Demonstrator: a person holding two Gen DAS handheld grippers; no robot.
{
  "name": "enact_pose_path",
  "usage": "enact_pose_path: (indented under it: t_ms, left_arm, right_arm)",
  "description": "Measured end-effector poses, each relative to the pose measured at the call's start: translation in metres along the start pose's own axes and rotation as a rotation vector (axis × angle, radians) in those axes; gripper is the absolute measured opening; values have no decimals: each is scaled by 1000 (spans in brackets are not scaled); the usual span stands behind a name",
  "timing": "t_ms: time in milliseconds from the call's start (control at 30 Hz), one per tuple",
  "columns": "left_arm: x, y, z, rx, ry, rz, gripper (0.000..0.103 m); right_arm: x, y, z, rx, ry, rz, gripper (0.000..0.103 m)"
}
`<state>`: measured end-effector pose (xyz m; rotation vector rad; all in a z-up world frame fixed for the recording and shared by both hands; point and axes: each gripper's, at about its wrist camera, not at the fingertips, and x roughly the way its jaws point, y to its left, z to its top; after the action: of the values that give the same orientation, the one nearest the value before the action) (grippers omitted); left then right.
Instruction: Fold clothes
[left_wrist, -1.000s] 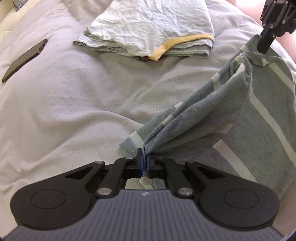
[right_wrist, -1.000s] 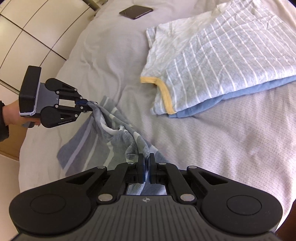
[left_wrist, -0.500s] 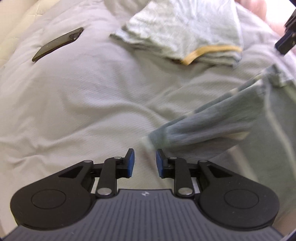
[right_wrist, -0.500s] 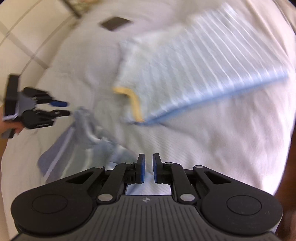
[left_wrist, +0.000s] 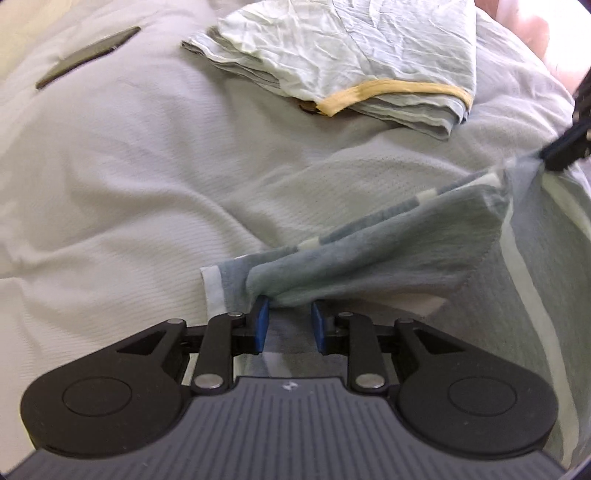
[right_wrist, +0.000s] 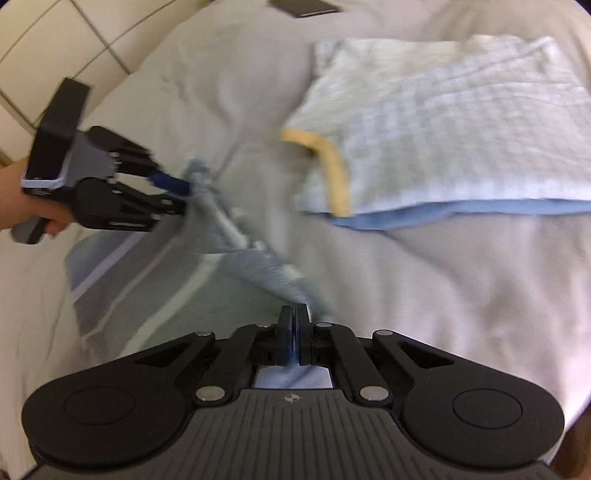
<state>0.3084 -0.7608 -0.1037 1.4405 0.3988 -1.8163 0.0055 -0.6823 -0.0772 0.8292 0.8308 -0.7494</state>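
Note:
A grey garment with pale stripes (left_wrist: 406, 251) lies partly folded on the bed, its top edge raised as a ridge between the two grippers. My left gripper (left_wrist: 290, 321) has its blue pads apart. A fold of that edge lies across the tips, and a gap shows between the pads. In the right wrist view the left gripper (right_wrist: 177, 192) sits at the garment's (right_wrist: 155, 291) far corner. My right gripper (right_wrist: 295, 314) is shut on the garment's near edge. From the left wrist view the right gripper (left_wrist: 554, 155) pinches the other end at the right border.
A folded stack of pale striped shirts (left_wrist: 351, 48), one with a yellow collar band, lies further back on the grey bed cover (left_wrist: 129, 184). A dark phone (left_wrist: 88, 55) rests at the bed's far side. Tiled floor (right_wrist: 55, 48) shows past the edge. A hand (right_wrist: 14, 199) holds the left gripper.
A second ago both grippers were shut on the garment's edge. Half a second ago both stood open, off the cloth. Now the right one is shut on it again; the left stays open.

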Motion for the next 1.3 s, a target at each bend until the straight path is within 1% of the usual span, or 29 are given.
enact_pose_path:
  t_ms: [67, 100, 133, 233, 333, 367, 433, 467, 500, 533, 567, 667, 800, 833, 900, 933, 1000, 1067, 1133, 1167, 1300]
  left_arm:
    - [-12, -4, -2, 10, -11, 8, 22]
    - [-19, -8, -2, 16, -26, 8, 22]
    - [-26, -12, -3, 23, -42, 8, 22]
    - [-38, -28, -2, 24, -98, -42, 22]
    - [-30, -46, 2, 46, -96, -78, 22]
    - [-26, -50, 2, 52, -89, -77, 21]
    - [-14, -55, 4, 59, -63, -69, 22]
    - [-9, -56, 3, 62, -51, -63, 22]
    - [-5, -56, 2, 63, -44, -59, 22]
    - [-4, -56, 2, 62, -43, -57, 22]
    - [-4, -55, 2, 58, -42, -55, 22]
    - [-7, -56, 1, 60, -43, -37, 22]
    - [-10, -59, -1, 51, -39, -19, 22]
    - [-10, -59, -1, 48, -38, -16, 22]
    - [-10, -61, -1, 42, -36, -9, 21]
    - [-10, -61, -1, 38, -35, -6, 21]
    - [-10, -61, -1, 30, -36, -1, 21]
    - [-10, -62, -2, 23, -36, 4, 21]
    - [-9, -62, -2, 15, -37, 9, 22]
    - [-9, -62, -3, 10, -38, 12, 22]
    - [-8, -63, -4, -18, -44, 20, 22]
  right_arm:
    - [-8, -5, -4, 16, 2, -15, 5]
    - [-12, -7, -4, 29, 1, -23, 11]
    - [-18, -7, -6, 34, -13, -27, 12]
    - [-28, 2, -9, 28, -46, 15, 12]
    - [-19, 13, -12, -10, -28, 63, 12]
    - [-14, 14, -12, -8, -15, 71, 12]
    - [-16, 8, -8, 22, -20, 82, 14]
    - [-16, 5, -6, 19, -16, 86, 19]
    - [-15, 1, -3, 15, -11, 90, 28]
    - [-15, -2, -1, 6, 4, 103, 32]
    - [-8, -4, 2, -10, 22, 123, 38]
    - [1, -10, 13, -108, 77, 173, 38]
    - [16, -15, 34, -244, 186, 291, 38]
    - [21, -15, 40, -274, 209, 310, 39]
    - [33, -17, 54, -303, 263, 374, 40]
    - [36, -18, 60, -307, 279, 402, 40]
    - [51, -24, 75, -285, 354, 464, 41]
    - [64, -29, 85, -237, 459, 526, 41]
    - [71, -32, 92, -225, 538, 550, 41]
    - [74, -34, 96, -219, 576, 561, 39]
    - [68, -27, 101, -300, 661, 570, 35]
